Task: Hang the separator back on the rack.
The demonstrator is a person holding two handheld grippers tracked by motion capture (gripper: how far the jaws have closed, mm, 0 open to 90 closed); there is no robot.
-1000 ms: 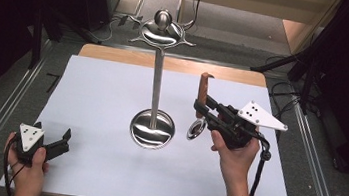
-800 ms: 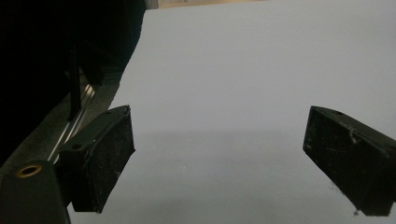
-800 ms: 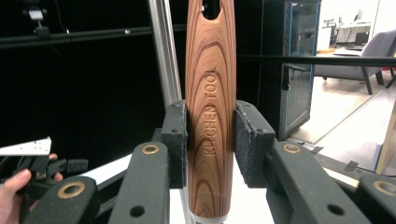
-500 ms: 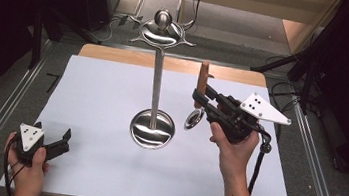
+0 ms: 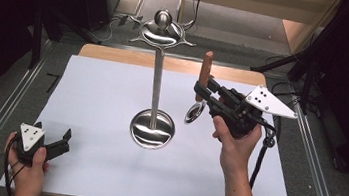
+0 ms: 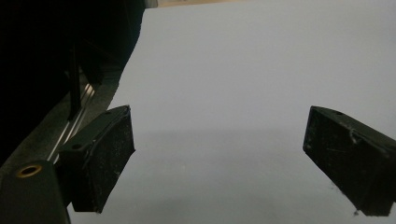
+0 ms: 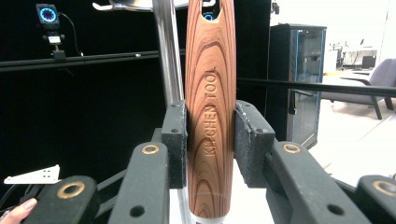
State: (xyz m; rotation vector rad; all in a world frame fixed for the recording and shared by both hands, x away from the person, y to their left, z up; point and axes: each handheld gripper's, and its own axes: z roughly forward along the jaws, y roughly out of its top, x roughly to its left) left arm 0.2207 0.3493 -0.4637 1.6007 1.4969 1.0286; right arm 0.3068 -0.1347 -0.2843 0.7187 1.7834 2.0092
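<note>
Bringing a ladle to the rack

My right tongs (image 5: 202, 92) clamp the wood-handled ladle (image 5: 204, 74) upright, right of the hanging stand (image 5: 157, 76), its hole topmost for hooking; my left tongs (image 5: 58, 145) rest wide, empty, on the counter (image 5: 103, 89).

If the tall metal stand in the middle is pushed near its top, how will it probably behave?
The metal stand would probably tip rather than slide: its thin pole is tall and its round base looks small. The polished steel seems stiff. The white table cover looks smooth, so a low push might slide it.
</note>
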